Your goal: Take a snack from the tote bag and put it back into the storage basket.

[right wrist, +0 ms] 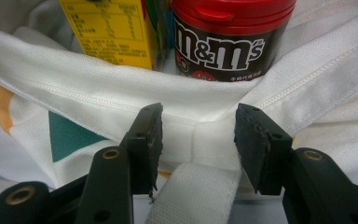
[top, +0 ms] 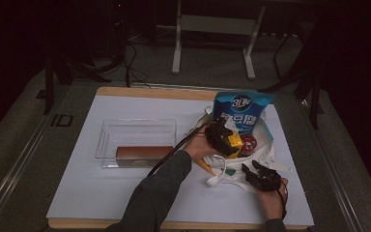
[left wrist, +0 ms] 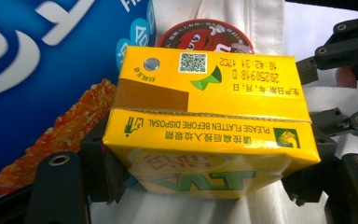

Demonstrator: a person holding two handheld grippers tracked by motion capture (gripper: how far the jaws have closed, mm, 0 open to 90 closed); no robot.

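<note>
Your left claw [top: 222,137] is clamped on the yellow drink carton [left wrist: 205,126]: in the left gripper view the black pads press against both of its narrow sides, and the carton lies across the jaws with its printed top toward the camera. You are holding it over the mouth of the white tote bag [top: 265,153], which lies on the right part of the white worktop [top: 77,193].

Just behind the carton stands the red-lidded M&M's tub [right wrist: 230,35], inside the bag and beside the carton as the right gripper view shows it. The blue snack bag [top: 241,110] stands upright at the far edge of the tote, just beyond your left claw.

Your right claw [right wrist: 198,140] sits at the near rim of the tote, jaws apart on either side of the seam where the white webbing handle [right wrist: 193,196] joins the rim. The pads stand clear of the cloth, so it is open and grips nothing.

Well to the left, a clear plastic tray [top: 135,130] holds a brown box [top: 142,153] along its near wall.
</note>
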